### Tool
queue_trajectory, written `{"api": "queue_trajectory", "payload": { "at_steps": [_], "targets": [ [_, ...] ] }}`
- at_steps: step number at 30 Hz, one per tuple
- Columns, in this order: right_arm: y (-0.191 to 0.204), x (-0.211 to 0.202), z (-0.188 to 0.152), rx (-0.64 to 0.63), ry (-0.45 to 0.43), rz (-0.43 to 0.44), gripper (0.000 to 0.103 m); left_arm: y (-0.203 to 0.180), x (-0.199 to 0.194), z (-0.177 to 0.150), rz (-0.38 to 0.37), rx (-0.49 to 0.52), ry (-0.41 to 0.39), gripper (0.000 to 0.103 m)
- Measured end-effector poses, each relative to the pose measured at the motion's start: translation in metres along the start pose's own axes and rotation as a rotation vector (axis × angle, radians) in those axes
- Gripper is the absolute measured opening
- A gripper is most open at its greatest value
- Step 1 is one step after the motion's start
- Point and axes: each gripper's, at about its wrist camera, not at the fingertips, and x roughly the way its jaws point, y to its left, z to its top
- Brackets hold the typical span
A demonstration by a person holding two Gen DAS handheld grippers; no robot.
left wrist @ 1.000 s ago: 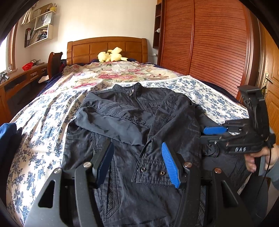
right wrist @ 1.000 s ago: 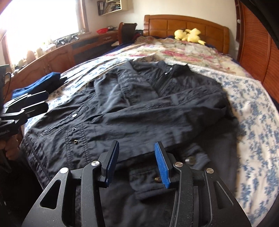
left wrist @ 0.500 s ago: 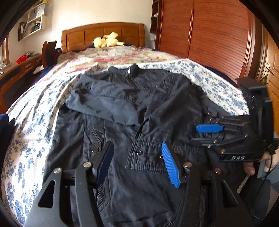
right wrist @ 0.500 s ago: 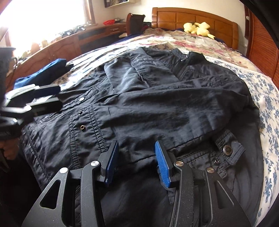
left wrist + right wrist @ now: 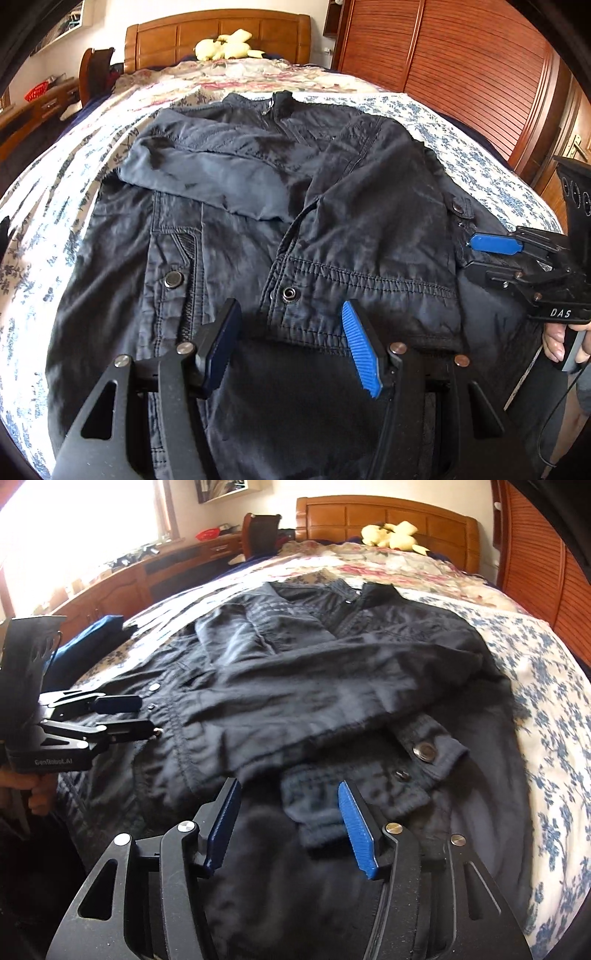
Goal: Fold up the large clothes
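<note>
A dark navy jacket (image 5: 258,221) lies front-up on the flowered bed, collar towards the headboard, both sleeves folded across its chest. It also shows in the right wrist view (image 5: 332,686). My left gripper (image 5: 291,343) is open and empty, low over the jacket's hem below a sleeve cuff (image 5: 354,295). My right gripper (image 5: 288,827) is open and empty over the hem on the jacket's right side, close to a ribbed cuff (image 5: 332,805). Each gripper shows in the other's view: the right one (image 5: 491,254), the left one (image 5: 122,716).
A flowered bedspread (image 5: 480,158) covers the bed. A yellow plush toy (image 5: 225,44) lies by the wooden headboard (image 5: 221,33). A wooden wardrobe (image 5: 461,66) stands on the right. A blue folded garment (image 5: 88,638) lies at the bed's left edge, beside a long desk (image 5: 147,579).
Both grippers have moved forward and down towards the jacket's hem, so the jacket fills more of both views. Both stayed open.
</note>
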Motion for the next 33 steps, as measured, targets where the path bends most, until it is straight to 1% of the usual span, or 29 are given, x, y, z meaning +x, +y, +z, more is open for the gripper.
{"api": "queue_trajectory", "payload": {
  "at_steps": [3,4,5,6,7,8,9,11,13,14,16,19,24,25,28,29,30,32,33],
  "targets": [
    [-0.011,-0.006,-0.003,0.024,0.001,-0.011,0.057,0.002,0.004,-0.001,-0.011,-0.013,0.012,0.056],
    [-0.014,-0.008,-0.004,0.033,0.000,-0.011,0.057,0.003,0.004,0.000,-0.019,-0.019,0.011,0.051],
    [-0.016,-0.010,-0.004,0.038,-0.002,-0.011,0.057,0.005,0.004,-0.001,-0.034,-0.031,0.012,0.043],
    [-0.017,-0.012,-0.005,0.042,-0.004,-0.013,0.057,0.006,0.004,0.000,-0.035,-0.039,0.018,0.042],
    [-0.019,-0.015,-0.006,0.045,-0.007,-0.018,0.057,0.007,0.004,0.000,-0.040,-0.042,0.018,0.036],
    [-0.020,-0.017,-0.007,0.046,-0.009,-0.021,0.057,0.008,0.004,0.001,-0.049,-0.043,0.018,0.026],
    [-0.020,-0.018,-0.008,0.048,-0.012,-0.022,0.058,0.009,0.003,0.002,-0.068,-0.046,0.022,0.024],
    [-0.021,-0.021,-0.010,0.049,-0.009,-0.026,0.058,0.008,0.000,0.003,-0.075,-0.038,0.017,0.016],
    [-0.021,-0.022,-0.011,0.047,-0.004,-0.030,0.058,0.004,-0.006,0.006,-0.071,-0.017,-0.002,0.012],
    [-0.021,-0.023,-0.012,0.046,-0.004,-0.032,0.058,0.003,-0.011,0.008,-0.064,-0.010,-0.024,0.011],
    [-0.020,-0.025,-0.013,0.044,-0.004,-0.037,0.058,0.008,-0.021,0.015,-0.055,-0.036,-0.073,0.010],
    [-0.021,-0.028,-0.014,0.044,-0.006,-0.040,0.058,0.018,-0.032,0.027,-0.038,-0.056,-0.123,0.010],
    [-0.018,-0.031,-0.014,0.037,-0.010,-0.051,0.058,0.032,-0.042,0.038,-0.009,-0.073,-0.166,0.011],
    [-0.017,-0.032,-0.013,0.032,-0.011,-0.057,0.058,0.034,-0.043,0.038,0.002,-0.070,-0.170,0.015],
    [-0.015,-0.035,-0.012,0.023,-0.016,-0.062,0.058,0.037,-0.050,0.036,0.023,-0.063,-0.186,0.015],
    [-0.015,-0.037,-0.012,0.021,-0.020,-0.065,0.058,0.037,-0.055,0.034,0.027,-0.053,-0.194,0.017],
    [-0.014,-0.039,-0.012,0.020,-0.023,-0.067,0.058,0.037,-0.061,0.032,0.036,-0.041,-0.204,0.019],
    [-0.014,-0.042,-0.013,0.020,-0.029,-0.069,0.058,0.038,-0.072,0.029,0.048,-0.031,-0.227,0.027],
    [-0.015,-0.044,-0.014,0.022,-0.033,-0.072,0.058,0.039,-0.079,0.027,0.048,-0.027,-0.241,0.029]
  ]
}}
